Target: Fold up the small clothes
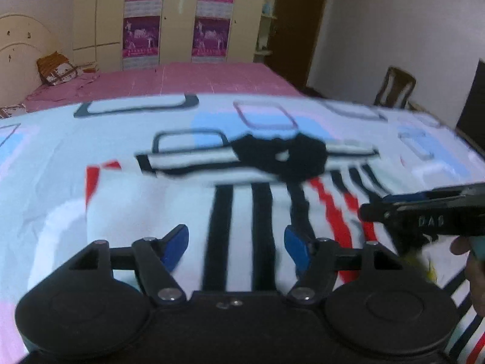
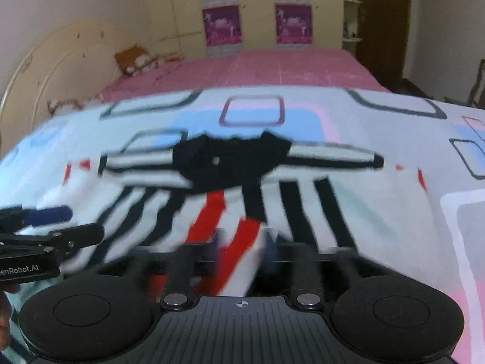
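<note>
Left wrist: striped garment (image 1: 242, 206) beneath open tool (image 1: 236, 244)

White shirt (image 1: 242, 200), black and red stripes, black collar, spread flat on bedsheet (image 1: 60, 151)

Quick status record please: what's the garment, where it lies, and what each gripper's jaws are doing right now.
garment: white shirt with black and red stripes and black collar, spread flat
surface: patterned white, blue and pink bedsheet
left gripper: jaws open, over the shirt's near edge, nothing pinched
right gripper: blurred; jaws parted above a red stripe, no cloth seen clamped
background: pink bed cover, cream wardrobe
</note>
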Available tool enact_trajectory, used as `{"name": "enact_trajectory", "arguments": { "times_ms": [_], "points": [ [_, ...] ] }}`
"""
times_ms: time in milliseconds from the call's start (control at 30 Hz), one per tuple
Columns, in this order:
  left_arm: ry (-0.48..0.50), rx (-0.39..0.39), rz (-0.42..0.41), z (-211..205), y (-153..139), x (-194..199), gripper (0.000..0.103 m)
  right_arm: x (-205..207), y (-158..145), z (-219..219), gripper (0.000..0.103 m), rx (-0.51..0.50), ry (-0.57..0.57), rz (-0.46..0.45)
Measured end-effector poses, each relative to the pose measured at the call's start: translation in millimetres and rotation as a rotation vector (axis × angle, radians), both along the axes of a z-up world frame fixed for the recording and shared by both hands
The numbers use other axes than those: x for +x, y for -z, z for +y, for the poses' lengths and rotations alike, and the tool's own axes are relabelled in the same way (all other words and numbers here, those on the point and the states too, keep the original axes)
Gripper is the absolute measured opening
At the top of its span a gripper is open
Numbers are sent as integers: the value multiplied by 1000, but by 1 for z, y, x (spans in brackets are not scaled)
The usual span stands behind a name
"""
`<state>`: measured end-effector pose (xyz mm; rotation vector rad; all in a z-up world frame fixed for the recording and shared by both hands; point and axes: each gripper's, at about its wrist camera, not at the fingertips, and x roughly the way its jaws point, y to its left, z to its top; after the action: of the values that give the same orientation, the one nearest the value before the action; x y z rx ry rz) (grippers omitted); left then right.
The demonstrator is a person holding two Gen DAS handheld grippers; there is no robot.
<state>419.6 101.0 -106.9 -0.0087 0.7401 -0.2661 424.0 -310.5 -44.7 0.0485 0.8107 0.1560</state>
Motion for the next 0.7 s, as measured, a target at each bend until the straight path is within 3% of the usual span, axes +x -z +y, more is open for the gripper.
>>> {"name": "enact_trajectory", "arguments": {
  "times_ms": [33,67,100,167,267,333,433,533,633,700],
  "points": [
    [-5,24,41,-1,11,0,69,1,12,2,55,-33,-3,30],
    [-7,14,27,3,17,-5,70,-1,20,-1,55,-43,0,42],
    [-12,17,21,7,16,-9,69,-6,20,-5,54,-29,-3,23],
    [-27,38,7,12,5,-17,62,-13,11,-14,42,-28,20,18],
    [-44,0,-12,25,0,-31,63,-24,7,-34,42,-18,79,0],
    [-40,14,10,28,9,-36,62,-23,19,-45,42,-35,121,55],
    [-24,64,-14,21,13,-39,62,-22,22,-52,42,27,136,54],
    [-32,45,-5,26,10,-38,62,-21,21,-54,42,41,138,60],
    [-23,61,-10,31,12,-40,64,-31,17,-54,32,63,122,70],
    [-19,39,-2,36,13,-37,64,-33,17,-49,32,41,112,65]
  ]
}}
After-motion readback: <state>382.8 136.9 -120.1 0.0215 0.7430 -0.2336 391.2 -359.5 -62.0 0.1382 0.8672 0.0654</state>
